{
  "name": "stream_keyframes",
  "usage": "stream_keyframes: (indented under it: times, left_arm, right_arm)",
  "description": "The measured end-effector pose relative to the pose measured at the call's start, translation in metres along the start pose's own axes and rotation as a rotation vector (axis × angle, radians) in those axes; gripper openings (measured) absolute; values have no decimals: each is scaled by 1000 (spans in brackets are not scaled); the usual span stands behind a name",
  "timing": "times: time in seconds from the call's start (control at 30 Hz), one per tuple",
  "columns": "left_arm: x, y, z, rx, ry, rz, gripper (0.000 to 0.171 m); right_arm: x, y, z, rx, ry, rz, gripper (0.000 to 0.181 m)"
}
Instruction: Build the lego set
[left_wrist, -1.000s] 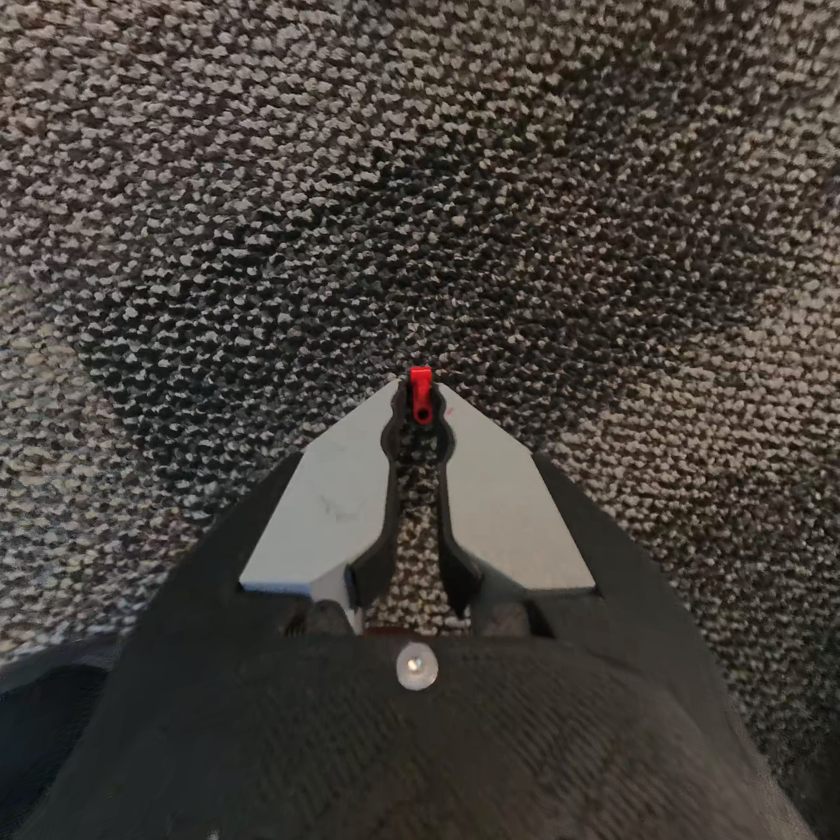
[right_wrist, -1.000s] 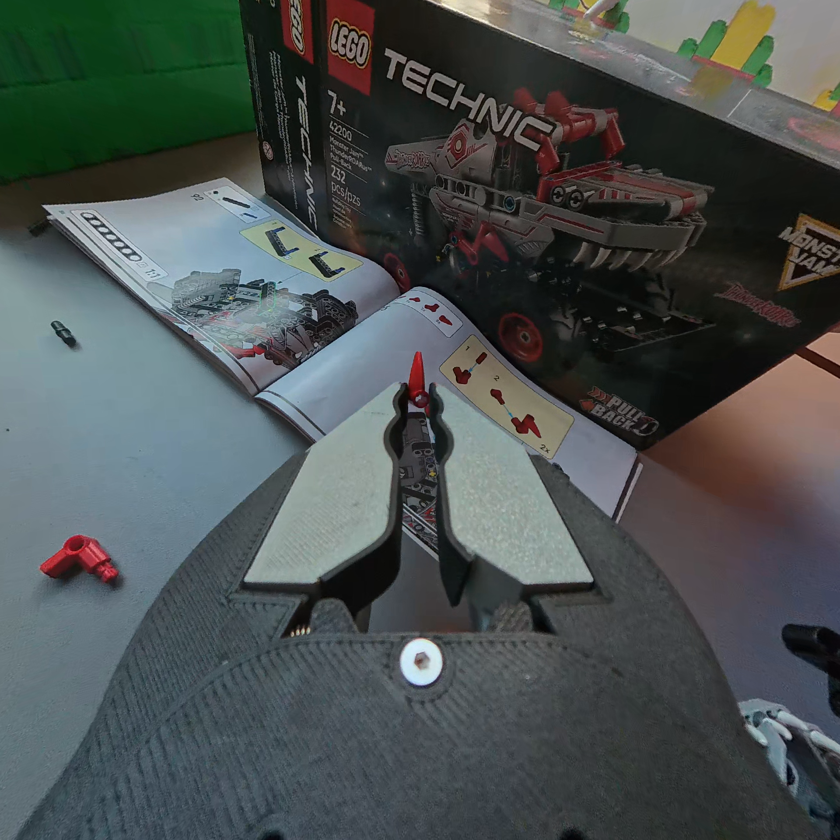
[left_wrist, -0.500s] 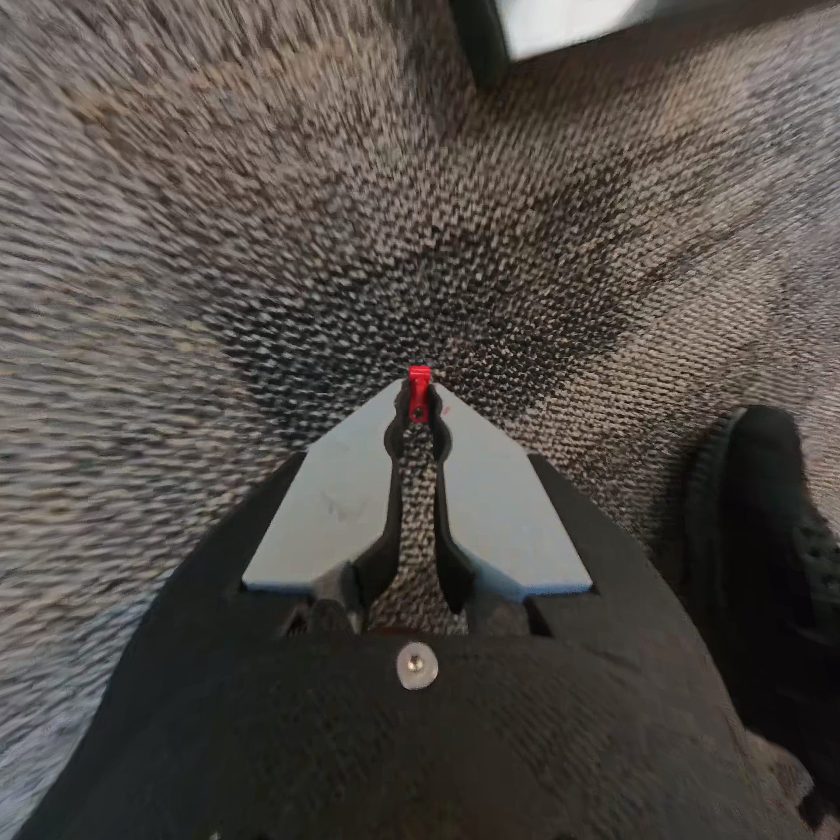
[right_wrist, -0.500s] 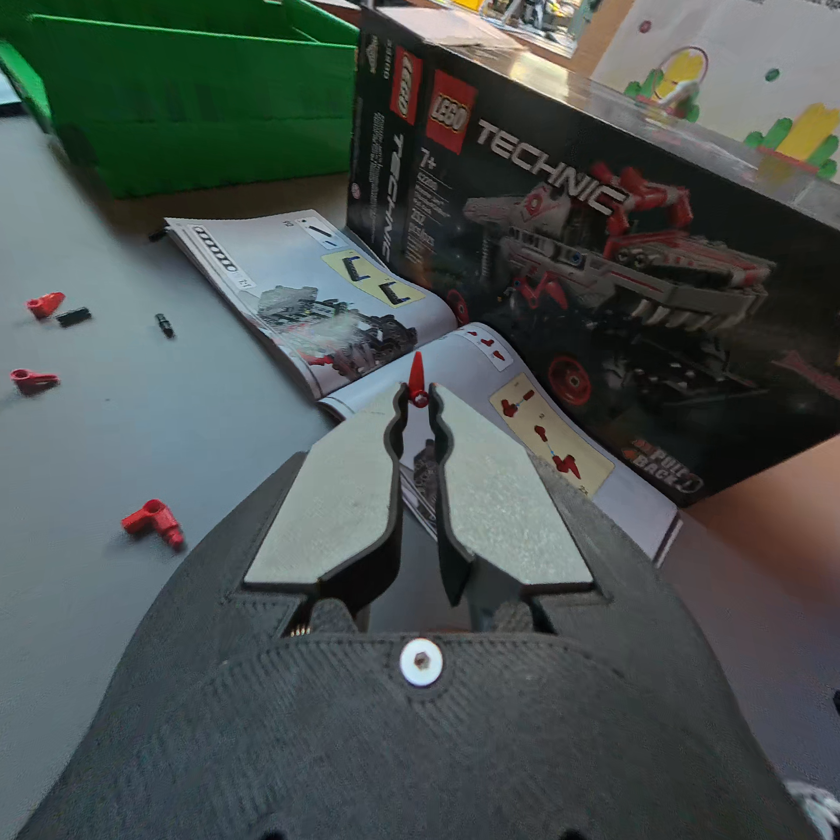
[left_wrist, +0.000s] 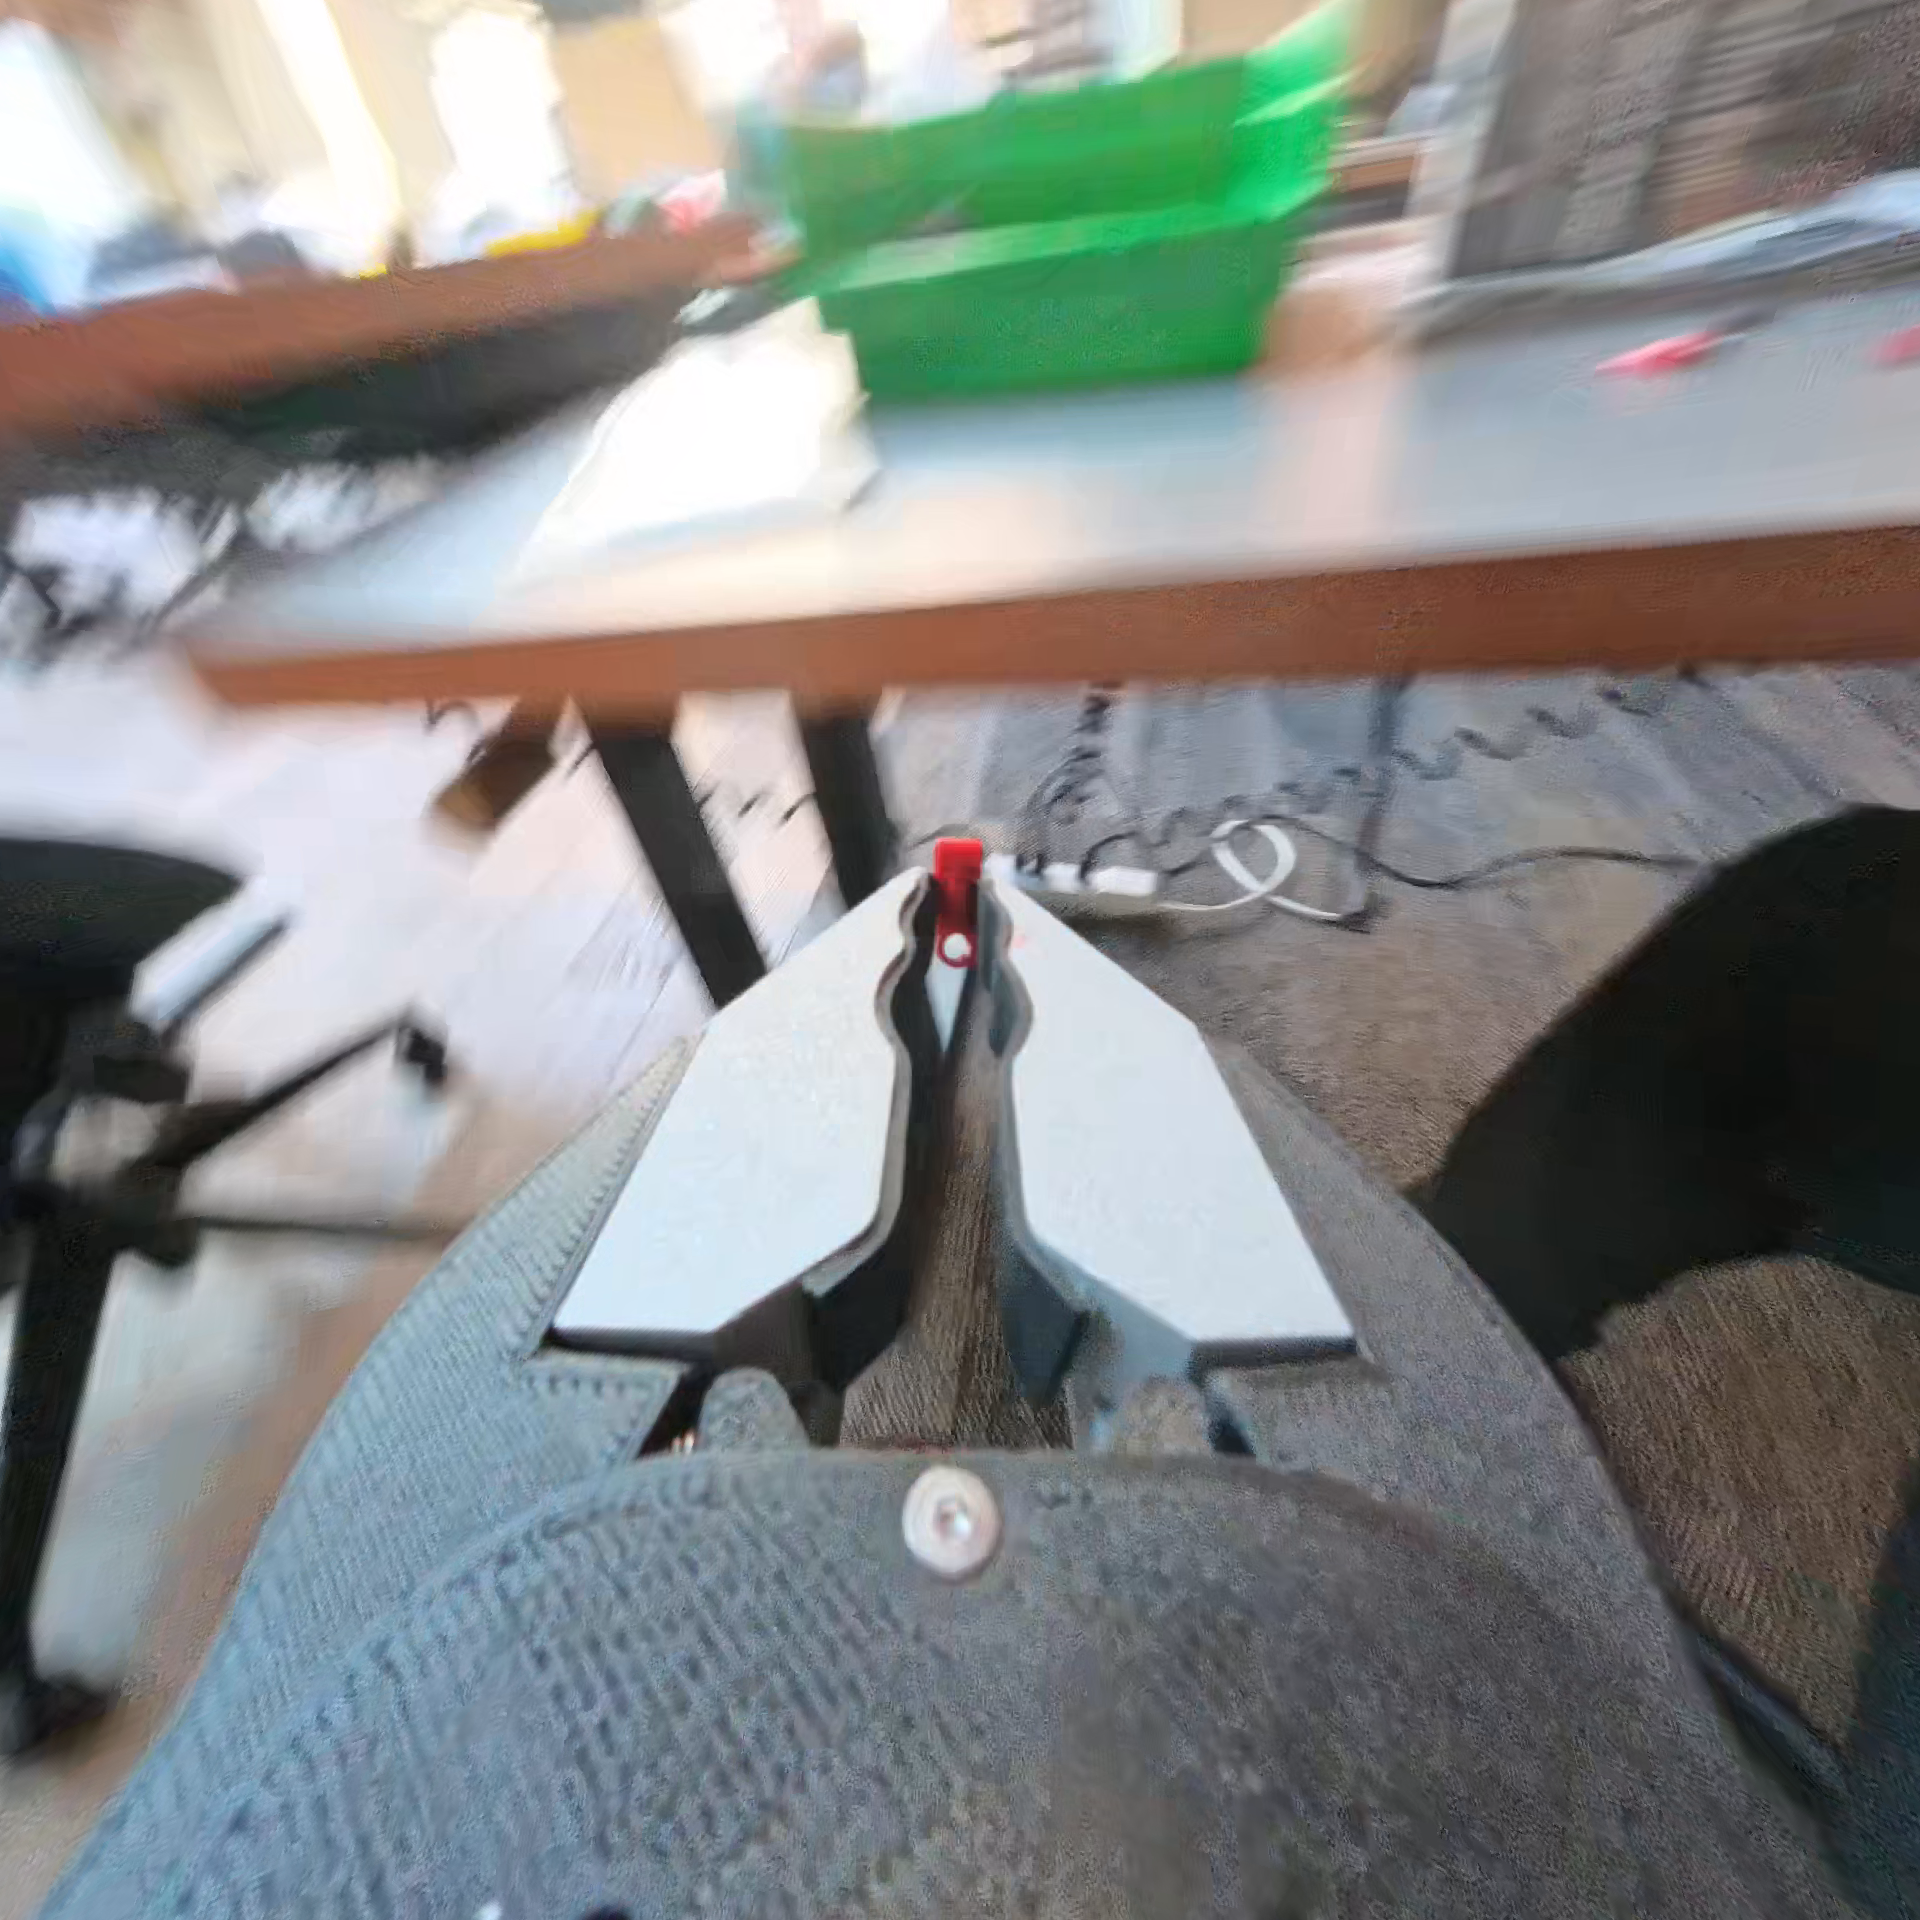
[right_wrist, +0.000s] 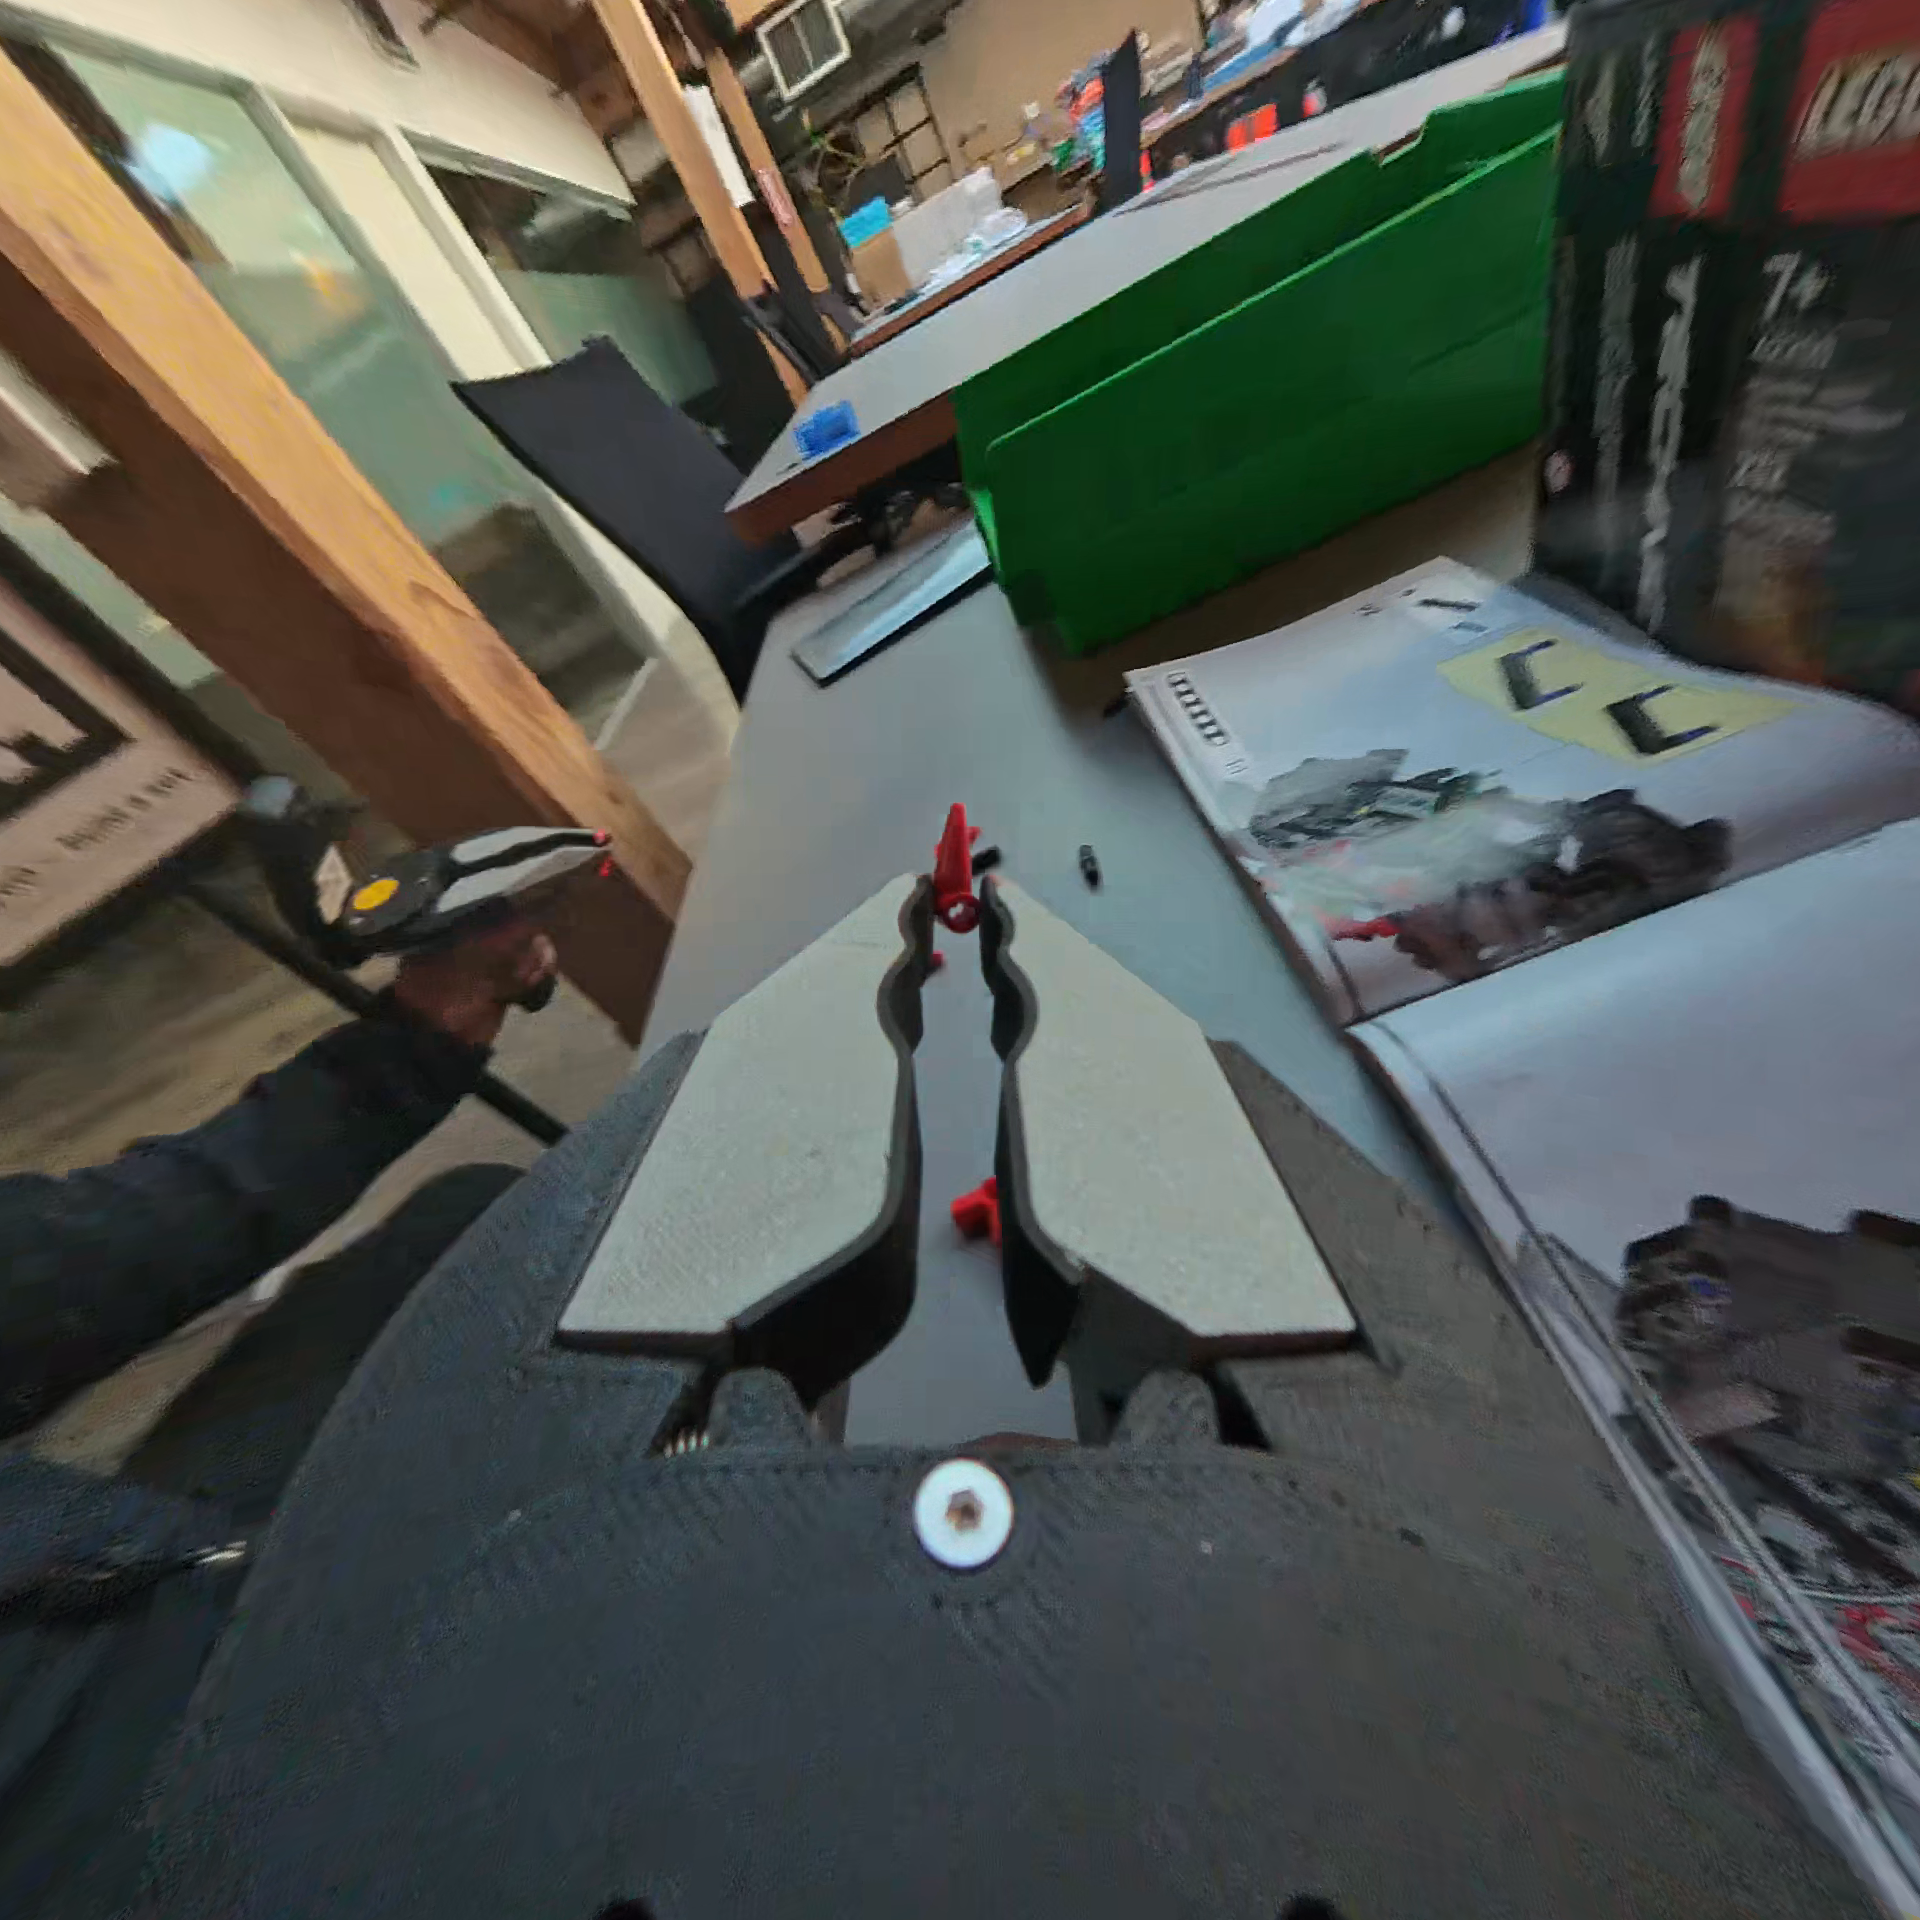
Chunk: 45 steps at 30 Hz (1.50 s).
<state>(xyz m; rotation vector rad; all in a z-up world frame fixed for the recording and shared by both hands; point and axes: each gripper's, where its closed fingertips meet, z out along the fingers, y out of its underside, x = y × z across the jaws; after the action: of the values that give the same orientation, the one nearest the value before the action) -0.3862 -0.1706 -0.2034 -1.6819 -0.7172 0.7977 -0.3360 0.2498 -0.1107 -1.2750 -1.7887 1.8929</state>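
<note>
A small red piece (left_wrist: 956, 902) is clamped at the very tips of the left gripper (left_wrist: 954, 914), held below the table edge (left_wrist: 1039, 634), aimed up. A red spike (right_wrist: 954, 868) is pinched in the right gripper (right_wrist: 952, 902), held over the table beside the booklet (right_wrist: 1455, 769), presumably so both can be joined.
</note>
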Motion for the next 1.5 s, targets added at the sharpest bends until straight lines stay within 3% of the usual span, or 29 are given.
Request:
stream_keyframes:
  times: [0.07,0.2,0.33,0.43,0.67,0.83,0.9,1.17,1.33,1.5]
  left_arm:
    - [73,-60,20,-11,254,197,5]
    - [215,-115,55,-95,703,506,4]
    - [300,-100,85,-245,918,889,5]
    - [329,-89,106,-301,971,1029,5]
    - [359,-88,115,-259,1129,1002,5]
    - [357,-98,115,-222,1242,918,28]
    - [350,-104,115,-212,1288,883,28]
    - [349,-112,94,-283,1517,540,34]
    - [349,-102,109,-313,1418,601,33]
    - [348,-85,101,-424,1452,637,33]
  right_arm:
    - [-9,5,0,-49,-84,113,5]
    - [-25,17,-6,-160,-157,201,5]
    - [-32,42,-8,-279,-196,312,5]
    - [-31,48,-9,-300,-199,379,4]
    - [-27,65,-8,-384,-164,381,4]
    - [-18,67,-9,-388,-124,393,4]
    - [-16,66,-10,-378,-118,380,4]
    - [-20,72,-7,-397,-135,386,4]
    - [-26,69,-8,-396,-139,355,4]
    - [-18,66,-11,-370,-110,331,4]
